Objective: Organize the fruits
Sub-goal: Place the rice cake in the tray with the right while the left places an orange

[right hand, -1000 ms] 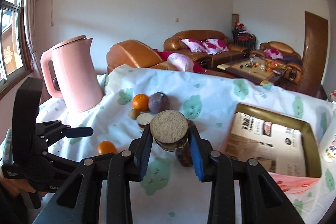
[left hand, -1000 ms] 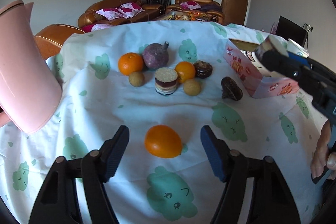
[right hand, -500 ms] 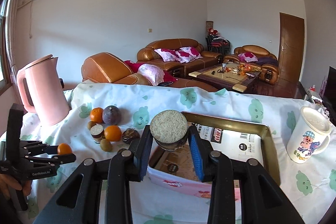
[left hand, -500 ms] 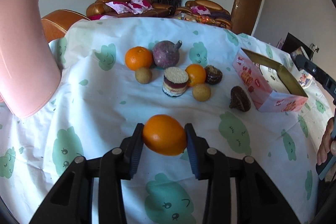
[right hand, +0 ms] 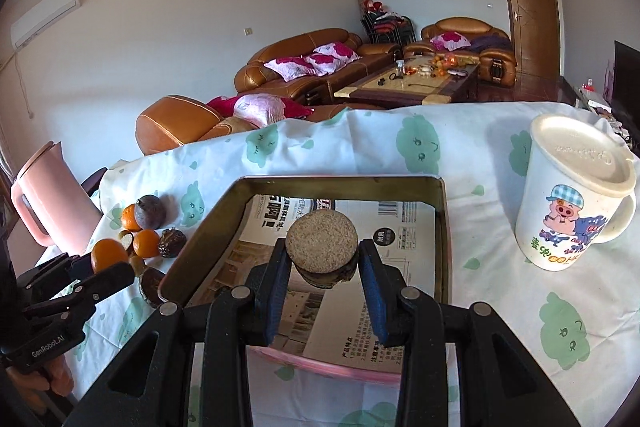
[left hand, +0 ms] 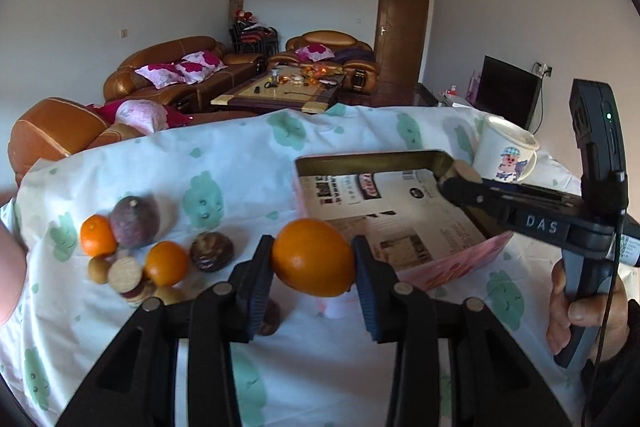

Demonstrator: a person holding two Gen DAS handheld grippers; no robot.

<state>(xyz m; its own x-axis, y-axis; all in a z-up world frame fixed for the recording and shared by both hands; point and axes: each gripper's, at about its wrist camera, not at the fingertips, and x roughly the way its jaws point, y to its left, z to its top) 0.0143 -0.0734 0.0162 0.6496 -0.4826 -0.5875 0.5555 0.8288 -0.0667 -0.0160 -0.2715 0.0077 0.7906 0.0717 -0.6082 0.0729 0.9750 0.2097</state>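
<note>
My left gripper (left hand: 314,265) is shut on an orange (left hand: 314,257), lifted above the table just left of the pink box (left hand: 460,261). My right gripper (right hand: 323,263) is shut on a round layered cake piece (right hand: 322,241) and hangs over the inside of the box (right hand: 440,227), which is lined with printed paper. On the cloth to the left lie two oranges (left hand: 97,235) (left hand: 166,263), a purple fruit (left hand: 134,215), a dark round piece (left hand: 211,251), another layered cake piece (left hand: 125,275) and small brown fruits (left hand: 98,269). The right gripper (left hand: 456,183) shows from the side in the left wrist view.
A white lidded mug with a cartoon pig (right hand: 576,195) stands right of the box. A pink kettle (right hand: 48,195) stands at the table's left end. A hand (left hand: 580,311) grips the right tool's handle. Sofas and a coffee table lie beyond the table's far edge.
My left gripper closed on the orange, lifted it and carried it right toward the box. My right gripper carried the cake piece right, from beside the fruit group to over the box.
</note>
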